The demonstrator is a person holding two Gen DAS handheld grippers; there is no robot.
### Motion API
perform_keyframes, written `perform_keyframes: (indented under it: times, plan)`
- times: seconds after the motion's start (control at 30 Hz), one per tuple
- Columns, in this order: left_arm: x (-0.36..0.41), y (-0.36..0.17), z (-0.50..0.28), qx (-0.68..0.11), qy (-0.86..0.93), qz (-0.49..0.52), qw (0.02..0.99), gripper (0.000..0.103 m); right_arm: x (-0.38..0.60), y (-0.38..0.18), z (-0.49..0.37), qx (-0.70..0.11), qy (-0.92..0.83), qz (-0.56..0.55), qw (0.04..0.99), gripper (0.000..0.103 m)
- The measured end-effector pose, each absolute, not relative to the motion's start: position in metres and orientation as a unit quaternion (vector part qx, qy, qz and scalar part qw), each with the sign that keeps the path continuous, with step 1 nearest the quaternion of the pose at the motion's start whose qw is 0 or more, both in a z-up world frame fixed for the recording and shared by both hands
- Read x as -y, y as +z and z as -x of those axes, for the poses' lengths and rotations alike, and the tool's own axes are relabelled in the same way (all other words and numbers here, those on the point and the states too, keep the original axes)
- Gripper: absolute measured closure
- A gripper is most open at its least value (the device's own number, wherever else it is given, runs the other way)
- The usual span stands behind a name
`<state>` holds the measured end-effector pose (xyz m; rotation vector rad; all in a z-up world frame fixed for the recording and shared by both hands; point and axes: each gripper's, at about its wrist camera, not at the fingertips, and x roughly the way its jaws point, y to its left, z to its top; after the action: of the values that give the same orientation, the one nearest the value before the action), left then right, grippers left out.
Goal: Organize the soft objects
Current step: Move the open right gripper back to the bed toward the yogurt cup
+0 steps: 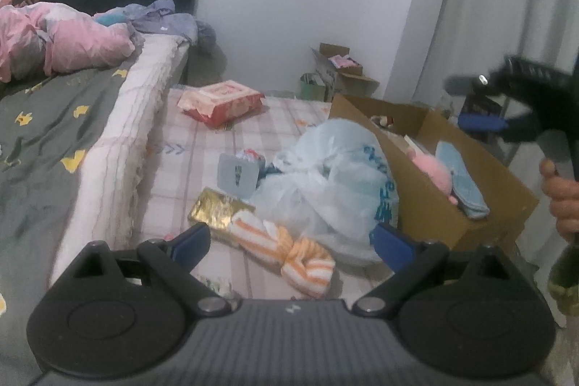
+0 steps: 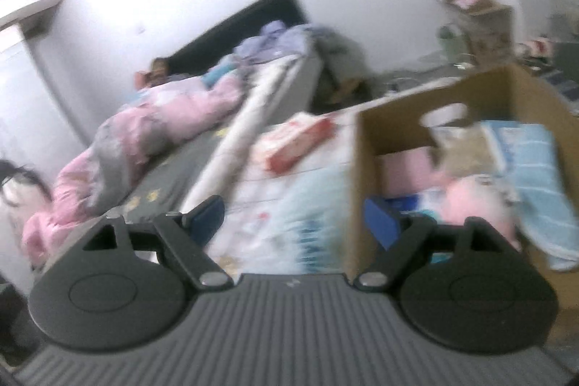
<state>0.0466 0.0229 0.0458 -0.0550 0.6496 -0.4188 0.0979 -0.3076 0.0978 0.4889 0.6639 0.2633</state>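
Observation:
An orange and white striped soft cloth (image 1: 289, 248) lies on the checked mat just ahead of my left gripper (image 1: 293, 243), which is open and empty. An open cardboard box (image 1: 427, 205) at the right holds a pink plush toy (image 1: 434, 170) and a light blue towel (image 1: 459, 179). My right gripper (image 1: 477, 104) is open, held in a hand above the box's far right side. In the blurred right wrist view my right gripper (image 2: 295, 217) is open and empty over the box wall (image 2: 356, 169), with the pink plush (image 2: 477, 205) and blue towel (image 2: 539, 176) inside.
A crumpled plastic bag (image 1: 336, 176) lies against the box. A gold packet (image 1: 217, 210), a small blue card (image 1: 237, 174) and a red wipes pack (image 1: 222, 100) lie on the mat. A bed (image 1: 54, 132) with a pink quilt (image 1: 61, 46) is at left. Small boxes (image 1: 340, 71) stand by the wall.

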Motion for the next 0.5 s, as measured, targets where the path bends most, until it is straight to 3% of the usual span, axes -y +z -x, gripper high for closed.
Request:
perform_keyframes:
  times: [0.37,0.5]
  plan:
    - [-0.019,0.053,-0.103,-0.265,-0.166,-0.034,0.949,0.007,0.216,0.113,-0.158,-0.385,0.22,-0.164,0.881,0.019]
    - [-0.008,0.04,-0.155,-0.273,-0.179,-0.065,0.943,0.014,0.188,0.104,-0.216,-0.436,0.235,-0.133,0.859,0.019]
